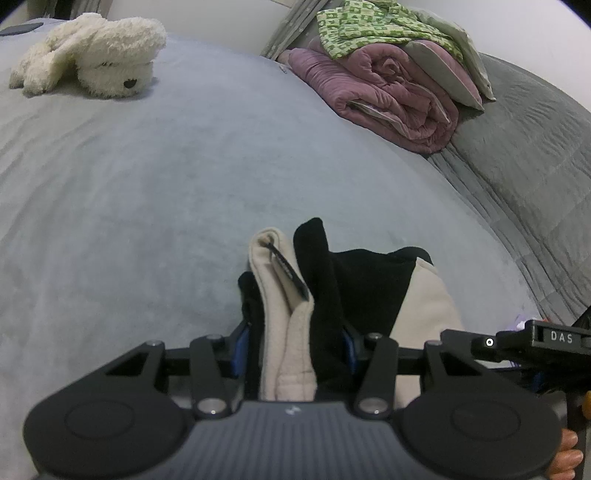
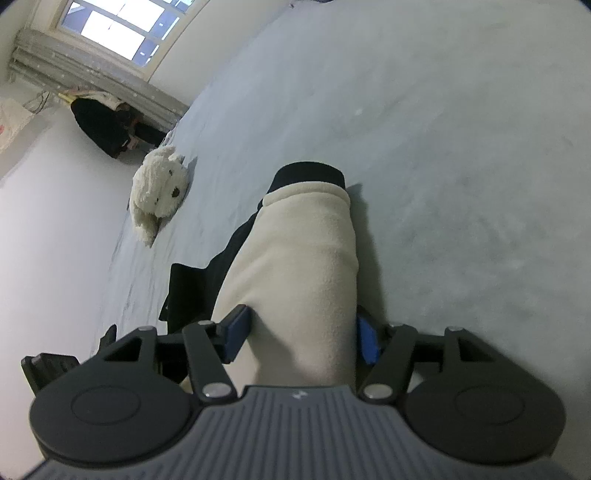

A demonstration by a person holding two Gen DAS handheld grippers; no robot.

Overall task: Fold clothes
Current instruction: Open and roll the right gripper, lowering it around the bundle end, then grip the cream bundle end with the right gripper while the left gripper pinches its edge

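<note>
Grey bedspread [image 1: 147, 184], window [image 2: 110, 29] beyond.

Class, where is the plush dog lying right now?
The plush dog lies on the grey bed, far upper left in the left wrist view, well apart from the fleece and the purple quilt.

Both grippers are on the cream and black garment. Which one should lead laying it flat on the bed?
Right, probably. The right gripper grips one smooth cream panel of the garment, with open grey bed ahead. The left gripper pinches bunched layers with a tag, better as an anchor.
</note>
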